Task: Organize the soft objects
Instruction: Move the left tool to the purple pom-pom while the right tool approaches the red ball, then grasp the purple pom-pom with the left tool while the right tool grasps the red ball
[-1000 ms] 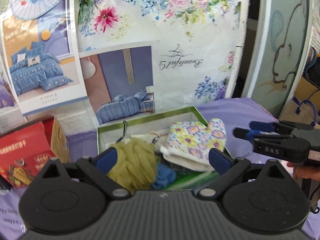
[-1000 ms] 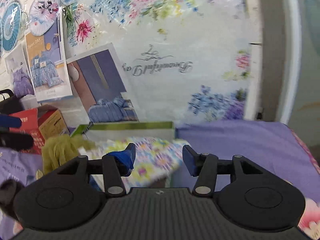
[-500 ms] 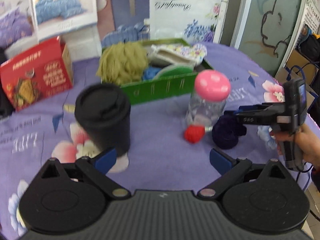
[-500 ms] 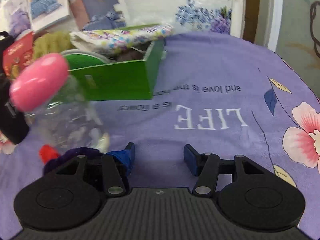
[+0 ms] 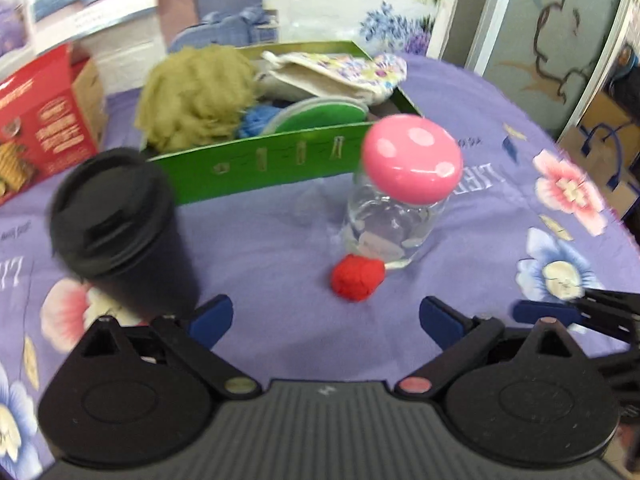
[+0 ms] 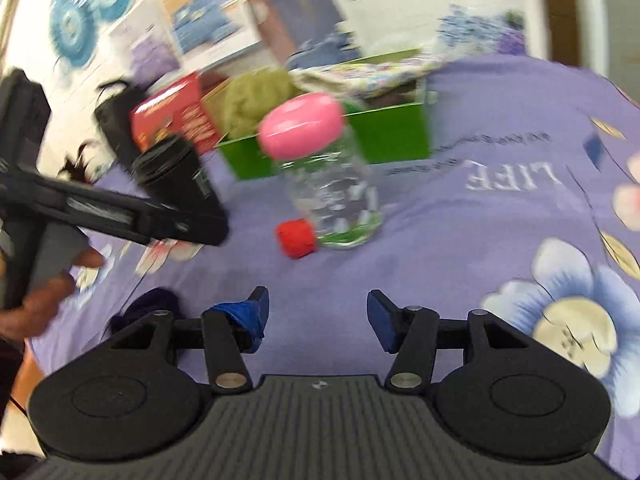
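A small red soft ball (image 5: pixel 357 282) lies on the purple cloth against a glass jar (image 5: pixel 390 228) with a pink lid. My left gripper (image 5: pixel 324 320) hovers just short of the ball, open and holding nothing. My right gripper (image 6: pixel 318 314) is open too, over bare cloth, with the red ball (image 6: pixel 296 238) ahead of it. A dark purple soft ball (image 6: pixel 154 306) lies just left of its left finger. The green box (image 5: pixel 256 168) behind holds an olive pouf (image 5: pixel 196 92), a floral mitt (image 5: pixel 340 74) and a blue soft item (image 5: pixel 256 118).
A black lidded cup (image 5: pixel 116 232) stands left of the jar. A red carton (image 5: pixel 36 120) sits at the far left. The right gripper's blue tip (image 5: pixel 544 314) shows at the right edge. A hand holds the left gripper (image 6: pixel 200 232) in the right wrist view.
Both grippers have pulled back from the green box and dropped towards the near side of the table. The red ball is now close in front of the left gripper. Both stayed open.
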The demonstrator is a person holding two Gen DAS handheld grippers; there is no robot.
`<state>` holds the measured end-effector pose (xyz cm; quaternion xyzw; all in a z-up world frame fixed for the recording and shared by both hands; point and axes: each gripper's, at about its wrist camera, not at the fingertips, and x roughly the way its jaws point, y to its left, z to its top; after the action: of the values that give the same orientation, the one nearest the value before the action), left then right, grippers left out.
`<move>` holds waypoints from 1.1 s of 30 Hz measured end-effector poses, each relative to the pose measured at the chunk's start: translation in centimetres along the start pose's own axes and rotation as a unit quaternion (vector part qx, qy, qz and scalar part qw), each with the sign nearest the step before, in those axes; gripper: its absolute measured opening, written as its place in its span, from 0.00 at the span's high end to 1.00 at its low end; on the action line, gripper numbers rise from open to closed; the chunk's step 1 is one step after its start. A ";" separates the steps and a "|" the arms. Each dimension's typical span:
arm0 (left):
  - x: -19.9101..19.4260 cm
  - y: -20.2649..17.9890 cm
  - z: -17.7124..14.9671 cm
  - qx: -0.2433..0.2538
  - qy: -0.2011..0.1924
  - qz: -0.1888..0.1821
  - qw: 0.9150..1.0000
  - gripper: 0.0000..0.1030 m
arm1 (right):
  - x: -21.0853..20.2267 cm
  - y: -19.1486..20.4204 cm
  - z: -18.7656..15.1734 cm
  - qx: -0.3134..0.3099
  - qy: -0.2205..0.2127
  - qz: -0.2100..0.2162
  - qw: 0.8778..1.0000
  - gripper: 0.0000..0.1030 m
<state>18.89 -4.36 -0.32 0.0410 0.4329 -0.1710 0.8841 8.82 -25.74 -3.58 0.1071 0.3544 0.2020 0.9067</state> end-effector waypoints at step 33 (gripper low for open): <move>6.1 -1.9 1.7 0.003 0.021 0.201 0.979 0.03 | -0.6 -1.2 -1.9 0.040 -0.032 0.005 0.999 0.60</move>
<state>22.95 -8.13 -3.87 0.1331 0.4334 0.0096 0.8913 7.47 -26.96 -5.01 0.1517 0.3322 0.1886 0.9116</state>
